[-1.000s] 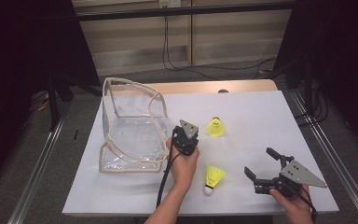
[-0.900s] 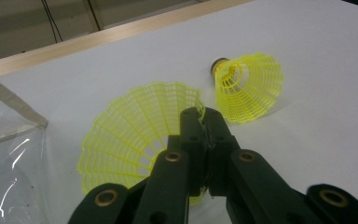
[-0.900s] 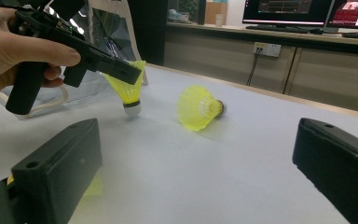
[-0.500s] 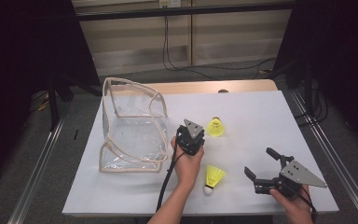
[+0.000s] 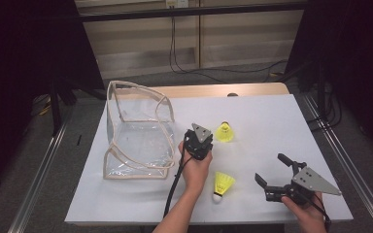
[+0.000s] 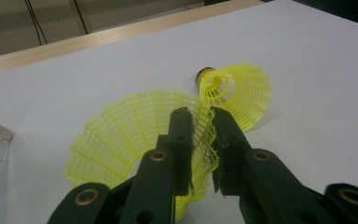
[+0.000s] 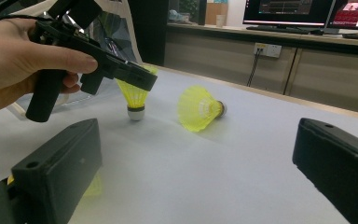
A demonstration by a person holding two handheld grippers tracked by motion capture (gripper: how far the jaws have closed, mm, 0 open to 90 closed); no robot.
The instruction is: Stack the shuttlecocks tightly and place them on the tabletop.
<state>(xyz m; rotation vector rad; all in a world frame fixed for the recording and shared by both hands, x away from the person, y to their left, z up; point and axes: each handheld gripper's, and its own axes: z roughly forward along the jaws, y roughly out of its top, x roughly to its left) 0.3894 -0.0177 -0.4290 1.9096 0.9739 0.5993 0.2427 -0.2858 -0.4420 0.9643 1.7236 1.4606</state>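
A: Left gripper [image 5: 197, 141] first. Jaws?

B: Clamped on the mesh skirt of the held shuttlecock [image 6: 121, 135], 1 jaw inside the rim and 1 outside. Gripped near the middle of the white table [image 5: 272, 121], in the left hand [image 5: 195, 167].

A: And how held?

B: Cork down, skirt up, as seen in the right gripper view. Cork very close to the tabletop; cannot tell whether touching.

A: Other shuttlecocks?

B: 2 more, both yellow. Second shuttlecock [image 5: 225, 132] lying on its side just beyond and to the right of the left gripper, dark cork pointing away from the person. Third shuttlecock [image 5: 223, 183] lying near the front edge, just beside the left wrist, white cork toward the person.

A: Right gripper [image 5: 270, 168]?

B: Jaws spread wide, nothing between them. Low over the front right part of the table, in the right hand [image 5: 303, 213], pointing left toward the third shuttlecock but well apart from it.

A: Anything else on the table?

B: 1 clear pouch [image 5: 136, 145] with beige trim, standing open at the left side, near the left gripper but not touching it.
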